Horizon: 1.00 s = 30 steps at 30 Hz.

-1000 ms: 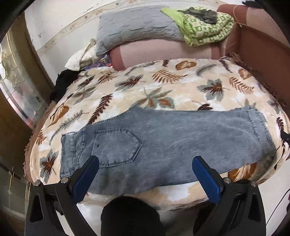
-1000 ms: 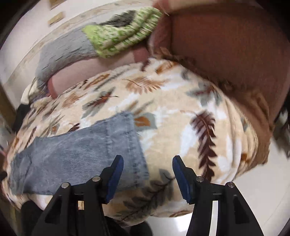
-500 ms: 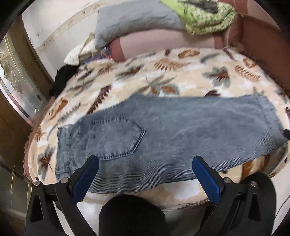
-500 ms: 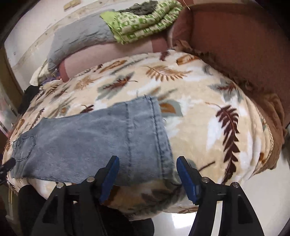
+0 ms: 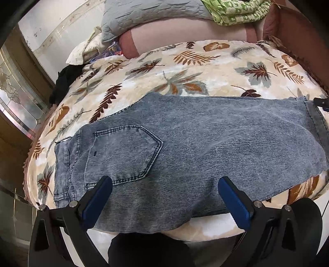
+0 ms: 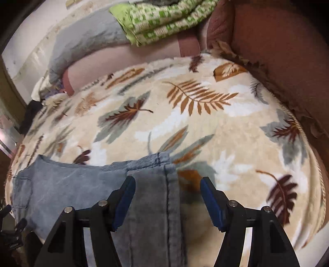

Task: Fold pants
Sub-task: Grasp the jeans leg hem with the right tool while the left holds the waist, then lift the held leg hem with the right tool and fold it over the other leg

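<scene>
Left wrist view: one pair of pants [image 5: 205, 143], grey-blue denim, lies flat across the leaf-print blanket [image 5: 185, 78]; waistband at 9 o'clock, hem at 3 o'clock, one back pocket [image 5: 123, 152] facing up. Left gripper [image 5: 164, 193] hangs over the near edge of the denim, jaws wide apart, nothing pinched. Around it: grey pillow [image 5: 148, 14] at 12 o'clock, green patterned cloth [image 5: 236, 10] at 1 o'clock, black garment [image 5: 65, 80] at 10 o'clock. Nothing blocks the pants. Versus a second ago, the denim fills more of the frame.

Right wrist view: right gripper [image 6: 167, 189] straddles the hem [image 6: 164, 184], jaws apart after just opening a little wider, pads not pressing the cloth. Earlier the hem sat left of centre. Brown sofa arm [image 6: 277, 51] at 1 o'clock.
</scene>
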Tool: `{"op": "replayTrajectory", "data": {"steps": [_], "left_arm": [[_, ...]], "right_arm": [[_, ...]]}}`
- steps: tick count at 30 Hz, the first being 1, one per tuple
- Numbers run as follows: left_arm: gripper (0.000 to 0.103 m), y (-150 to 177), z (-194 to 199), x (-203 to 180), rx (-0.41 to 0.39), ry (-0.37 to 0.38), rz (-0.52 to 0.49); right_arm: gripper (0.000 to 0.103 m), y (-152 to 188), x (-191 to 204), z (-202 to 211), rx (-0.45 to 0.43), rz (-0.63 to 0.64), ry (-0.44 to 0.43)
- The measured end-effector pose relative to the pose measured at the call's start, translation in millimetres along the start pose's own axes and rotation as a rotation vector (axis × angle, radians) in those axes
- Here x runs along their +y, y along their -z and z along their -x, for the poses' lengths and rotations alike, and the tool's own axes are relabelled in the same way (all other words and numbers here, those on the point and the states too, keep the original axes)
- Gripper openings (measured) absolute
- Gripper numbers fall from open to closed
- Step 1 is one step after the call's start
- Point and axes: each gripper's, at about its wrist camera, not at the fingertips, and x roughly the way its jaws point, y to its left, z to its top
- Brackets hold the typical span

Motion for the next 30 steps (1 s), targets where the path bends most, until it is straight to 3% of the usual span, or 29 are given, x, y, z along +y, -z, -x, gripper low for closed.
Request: {"op": "replayTrajectory", "data": {"steps": [3, 6, 10, 18, 25, 28, 30], "left_arm": [[0.103, -2, -5, 0, 0.01, 0.001, -0.001], [0.103, -3, -9, -1, 0.018, 0.003, -0.001], [0.103, -3, -14, -3, 0.03, 0.006, -0.006], [0.103, -6, -20, -8, 0.042, 0.0, -0.011], [0.103, -13, -33, -15, 0.049, -0.037, -0.027], [0.103, -12, -38, -17, 0.068, -0.048, -0.039], [0.103, -11, -36, -16, 0.067, -0.036, -0.034]], "right_arm": [[0.062, -2, 0, -12, 0.016, 0.014, 0.0], [0.034, 0, 0, -22, 0.044, 0.011, -0.04], [0.017, -1, 5, -14, -0.009, 0.035, -0.022], [0.014, -25, 3, -4, -0.093, 0.014, -0.056], [0.015, -27, -2, -44, -0.024, -0.029, -0.014], [0.021, -26, -9, -33, -0.002, -0.091, -0.051], [0.037, -20, -15, -16, 0.002, -0.108, -0.093]]}}
